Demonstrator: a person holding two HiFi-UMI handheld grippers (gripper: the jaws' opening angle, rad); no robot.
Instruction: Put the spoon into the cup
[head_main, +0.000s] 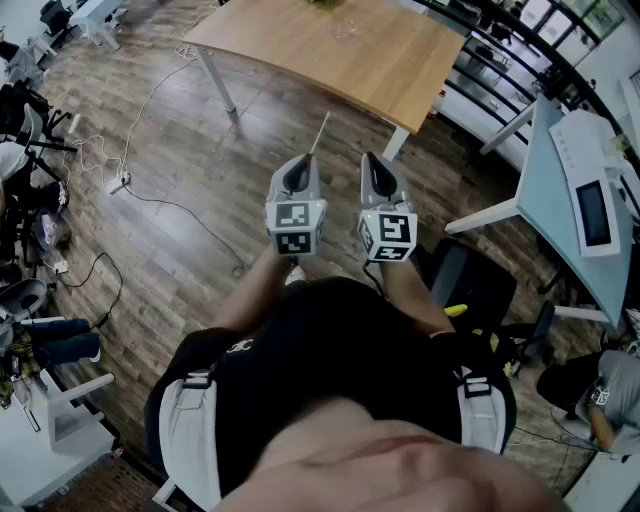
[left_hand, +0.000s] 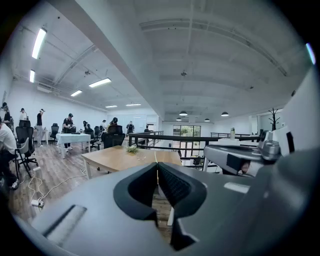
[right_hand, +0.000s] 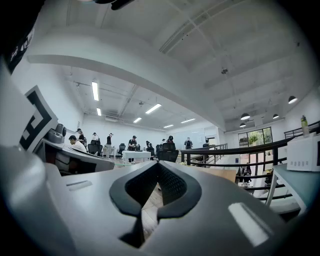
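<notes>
The spoon (head_main: 320, 133) is up in the air, clamped in the left gripper (head_main: 302, 160) and well short of the worktop (head_main: 400, 70). From the head view it is only a thin pale stick poking out of the jaw tips toward the wooden top. I can't make out its bowl end anywhere. The left gripper view shows the spoon (left_hand: 156, 157) edge-on, no more than a hairline between the clenched jaws of the left gripper (left_hand: 157, 168), with the worktop (left_hand: 115, 157) behind it.

The right gripper (head_main: 372, 158) is held just beside the left, both over the floor (head_main: 170, 180). Only the right gripper view tells its state: the right gripper (right_hand: 157, 167) has its jaws pressed together with nothing between them, and floorboards show through the gap below the tips.

On the worktop a faint clear thing (head_main: 343, 30) could be the cup, but it is too washed-out to say. The left gripper view shows a small plant (left_hand: 132, 149) on that top; the head view cuts it off at the upper edge. The person's dark top fills the bottom of the head view and hides the floor below the arms.
</notes>
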